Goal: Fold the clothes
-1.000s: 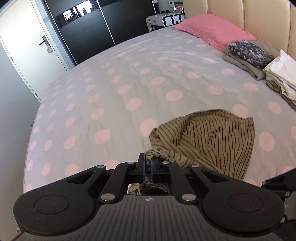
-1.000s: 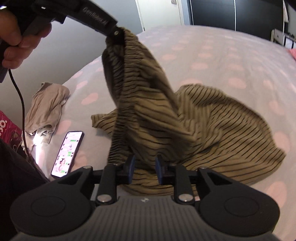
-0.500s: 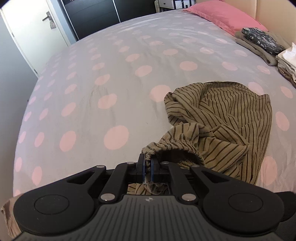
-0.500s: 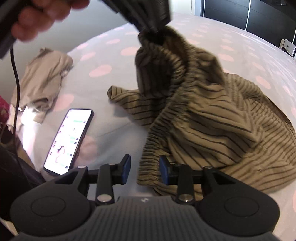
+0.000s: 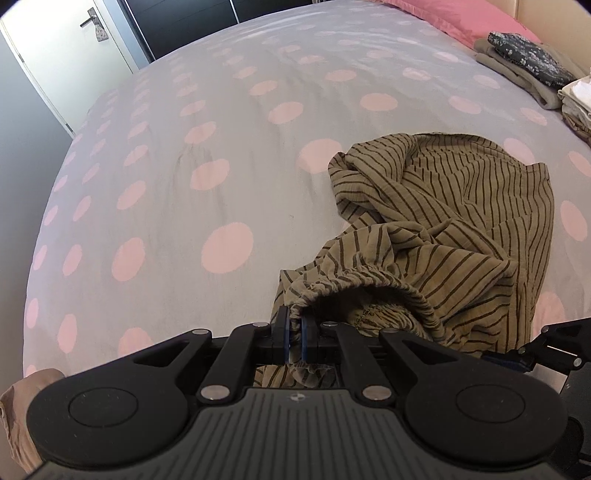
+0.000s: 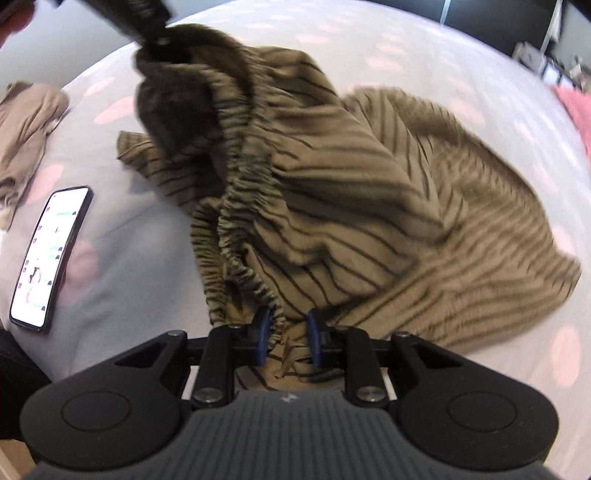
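An olive garment with thin dark stripes [image 5: 461, 221] is spread in a rumpled heap on the bed [image 5: 221, 147], on the grey cover with pink dots. Its gathered elastic waistband [image 5: 354, 280] is lifted off the cover at the near end, and the rest of the cloth is trailed away from it across the bed toward the folded piles, so that the long axis runs from the raised waistband out to the far hem. The stripes are seen running roughly along that same line. In the right wrist view the waistband [image 6: 240, 229] is seen as a puckered ridge running from upper left down toward the lower middle.

The left gripper [image 5: 294, 334] is closed, its jaws clamped together on a pinch of the waistband edge, from which the cloth hangs. The right gripper [image 6: 285, 339] is set lower along the same band; its jaws have just been closing, gathered cloth lies between them, and whether the pads press on it cannot be told, since a gap shows beside the cloth.

Beside the garment, a phone [image 6: 50, 254] with a lit screen is laid on the cover, and a crumpled beige garment [image 6: 26, 125] lies beyond it near the bed's edge. Folded clothes [image 5: 524, 70] are stacked at the far side, next to a pink pillow [image 5: 461, 18]. A white door [image 5: 66, 55] is seen past the bed's corner.
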Tool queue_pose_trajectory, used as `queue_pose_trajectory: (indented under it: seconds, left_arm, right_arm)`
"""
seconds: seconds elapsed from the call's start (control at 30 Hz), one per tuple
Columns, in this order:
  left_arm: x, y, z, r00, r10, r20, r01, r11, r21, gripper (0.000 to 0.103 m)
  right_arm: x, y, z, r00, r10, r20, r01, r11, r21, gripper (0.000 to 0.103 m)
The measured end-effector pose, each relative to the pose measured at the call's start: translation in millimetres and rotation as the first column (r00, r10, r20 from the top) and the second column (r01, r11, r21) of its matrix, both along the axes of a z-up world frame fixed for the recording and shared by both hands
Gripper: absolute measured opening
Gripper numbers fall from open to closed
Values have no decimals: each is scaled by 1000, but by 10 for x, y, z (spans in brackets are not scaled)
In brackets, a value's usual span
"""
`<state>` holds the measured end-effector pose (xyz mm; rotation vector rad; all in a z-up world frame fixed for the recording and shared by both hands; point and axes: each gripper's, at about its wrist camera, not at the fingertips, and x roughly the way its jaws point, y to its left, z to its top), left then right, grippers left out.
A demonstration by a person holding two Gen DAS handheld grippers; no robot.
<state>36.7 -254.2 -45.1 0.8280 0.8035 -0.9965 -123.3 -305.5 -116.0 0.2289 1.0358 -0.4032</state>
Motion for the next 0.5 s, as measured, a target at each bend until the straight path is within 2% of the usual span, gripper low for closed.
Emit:
queue_pose_trajectory:
  seconds: [0.17, 0.3, 0.4, 0.47, 0.5]
  left_arm:
    - [11, -9, -112, 1000, 21, 6, -21, 1000, 21, 4]
    - [-8, 3, -169, 999, 39, 20, -39, 999, 32, 4]
    - [-28, -9, -164, 998, 57, 35, -58, 998, 31, 4]
    - [-50, -15, -157, 997, 62, 48, -63, 998, 28, 4]
    - [-61, -15, -156, 996, 64, 55, -65, 998, 26, 4]
  right_arm:
    - [-82, -17, -11, 1000, 23, 16, -24, 999, 43, 27]
    - [-103, -38, -44, 999, 0, 53, -6, 994, 106, 30]
    - [-88, 94, -62, 997, 27, 70, -31, 998, 57, 32]
    - [-102, 163, -73, 996, 52, 68, -54, 998, 25, 27]
    - [-124, 167, -78, 996, 55, 68, -57, 998, 19, 13]
